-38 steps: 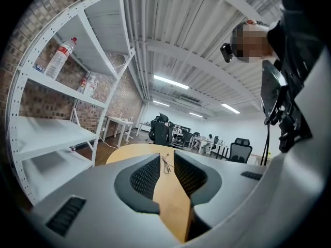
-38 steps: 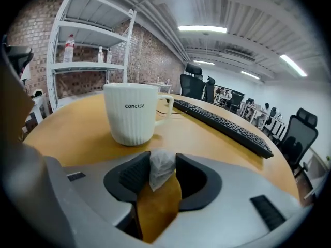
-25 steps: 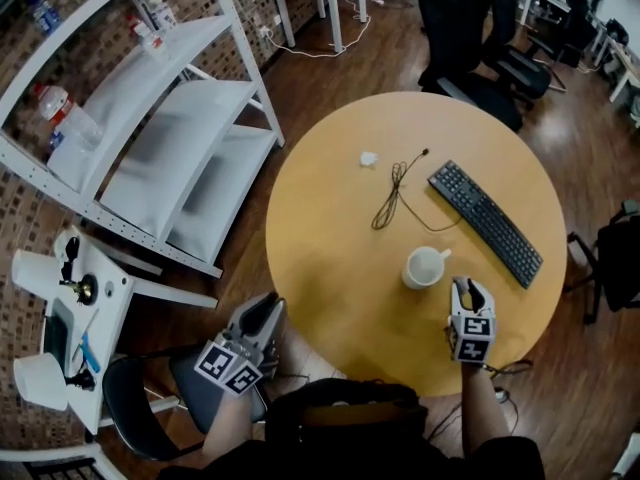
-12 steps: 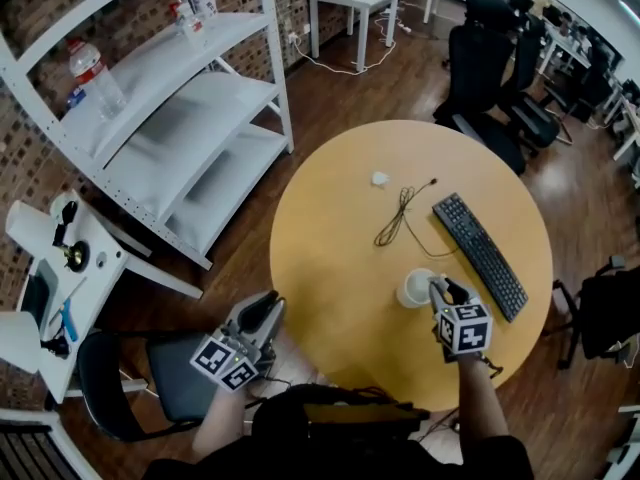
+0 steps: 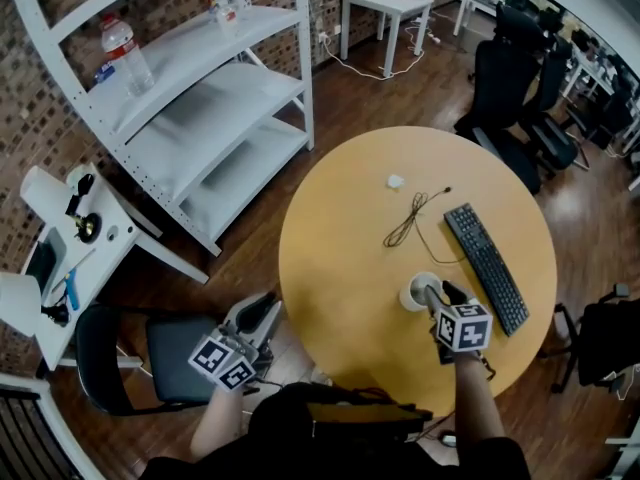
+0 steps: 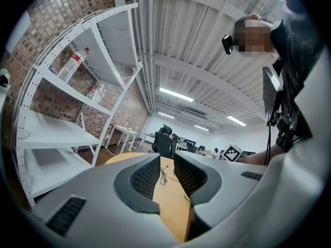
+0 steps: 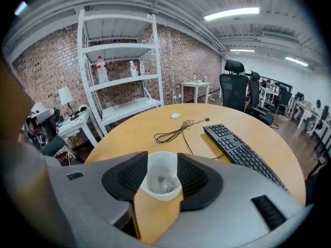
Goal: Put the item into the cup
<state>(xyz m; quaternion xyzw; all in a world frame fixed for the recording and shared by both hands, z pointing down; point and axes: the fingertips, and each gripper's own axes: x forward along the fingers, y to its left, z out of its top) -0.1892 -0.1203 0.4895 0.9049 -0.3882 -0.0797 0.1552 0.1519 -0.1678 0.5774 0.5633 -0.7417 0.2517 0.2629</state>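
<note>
Cup: the white cup (image 7: 161,165) stands on the table near the person's edge, between the jaws of the right tool; in the head view it shows as a pale ring (image 5: 418,291) just ahead of that tool.
Inside the cup: a small pale crumpled bit (image 7: 163,185) lies at the bottom.
Right tool: the right tool (image 5: 435,293) lies low over the table and points away from the person. Its jaws are closed in on the cup, one ribbed pad against each side of the wall.
Left tool: the left tool (image 5: 258,315) hangs off the table's edge, at the person's left, above a dark chair seat (image 5: 170,348). Its jaws (image 6: 166,172) stand a narrow gap apart with nothing between them.
Table: a round wooden table (image 5: 340,258).
Keyboard: a black keyboard (image 5: 486,265) lies slantwise, just to the right of the cup and apart from it.
Cable: a thin black cable (image 5: 410,223) lies in loose loops beyond the cup, to the left of the keyboard.
White scrap: a small white scrap (image 5: 395,181) lies alone farther out, past the cable, well apart from the cup.
Shelf rack: a white metal shelf rack (image 5: 200,98) stands against the brick wall at the left, with a clear bottle (image 5: 125,50) on an upper shelf.
Farther off: black office chairs (image 5: 510,78) and a small white side table (image 5: 385,3) stand on the wooden floor.
</note>
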